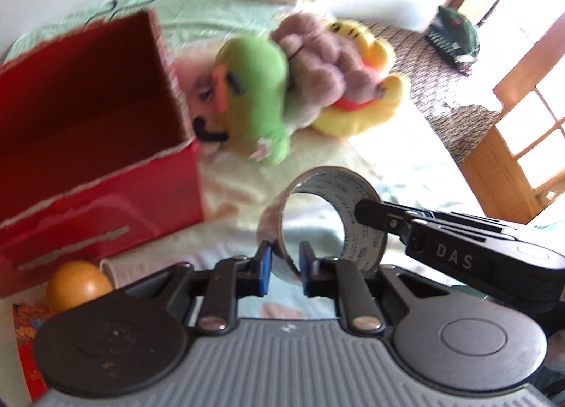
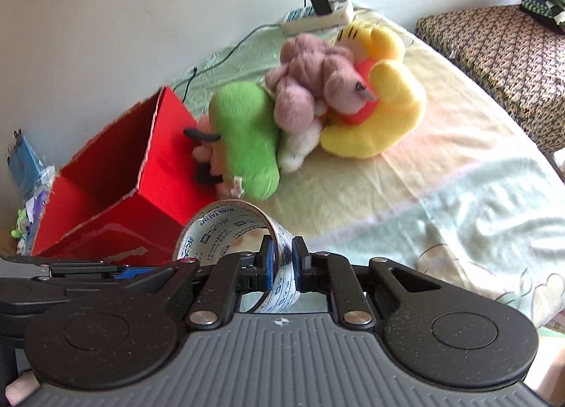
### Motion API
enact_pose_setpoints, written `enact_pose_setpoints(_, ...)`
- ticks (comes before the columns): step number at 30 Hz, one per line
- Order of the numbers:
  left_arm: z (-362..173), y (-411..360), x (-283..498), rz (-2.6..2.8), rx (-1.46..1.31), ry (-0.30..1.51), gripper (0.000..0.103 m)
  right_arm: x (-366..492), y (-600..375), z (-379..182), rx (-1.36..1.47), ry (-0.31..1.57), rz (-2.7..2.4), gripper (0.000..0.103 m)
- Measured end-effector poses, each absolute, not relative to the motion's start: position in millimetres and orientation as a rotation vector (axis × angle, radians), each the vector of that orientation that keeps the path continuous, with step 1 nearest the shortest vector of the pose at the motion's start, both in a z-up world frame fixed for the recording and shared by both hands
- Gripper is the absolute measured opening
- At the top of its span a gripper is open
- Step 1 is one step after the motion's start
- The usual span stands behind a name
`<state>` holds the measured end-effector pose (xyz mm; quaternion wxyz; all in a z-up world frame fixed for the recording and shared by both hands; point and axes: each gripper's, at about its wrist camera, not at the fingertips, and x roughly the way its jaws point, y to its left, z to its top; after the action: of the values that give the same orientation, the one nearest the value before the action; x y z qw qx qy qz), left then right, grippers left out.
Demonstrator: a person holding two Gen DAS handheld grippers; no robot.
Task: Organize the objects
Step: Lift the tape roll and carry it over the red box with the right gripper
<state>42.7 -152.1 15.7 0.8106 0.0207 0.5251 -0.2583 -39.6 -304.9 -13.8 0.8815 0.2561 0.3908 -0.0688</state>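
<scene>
Right gripper (image 2: 282, 267) level over bed, jaws pinched tight on wall of tape roll (image 2: 226, 230). Left gripper (image 1: 285, 267) straddles same roll's lower edge, jaws a little apart; whether pads touch, cannot tell. Roll upright between both tools, right tool reaching in from left gripper's right. Ahead-left of both: red box (image 1: 88, 131), open top, nothing visible inside. Just beside box's far side: plush toys (image 2: 310, 103) heaped. Orange ball (image 1: 79, 285) near-left of left gripper, touching box front.
</scene>
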Motion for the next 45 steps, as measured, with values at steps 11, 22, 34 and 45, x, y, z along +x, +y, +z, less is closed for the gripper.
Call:
enact_pose_setpoints(11, 103, -128, 51, -0.533, 0.004, 0.883, 0.012, -3, -295, 64, 0.412, 0.628, -0.048, 0.012)
enact_pose_setpoints(22, 122, -45, 103, -0.371, -0.049, 0.833, 0.012, 100, -241, 84, 0.302, 0.651, 0.148, 0.012)
enact_pose_setpoints(34, 28, -9, 165, -0.286, -0.062, 1.046, 0.011, 202, -175, 22, 0.052, 1.021, 0.230, 0.011)
enact_pose_setpoints(45, -7, -13, 198, -0.316, -0.100, 1.188, 0.012, 241, -141, -9, -0.249, 1.183, 0.189, 0.009)
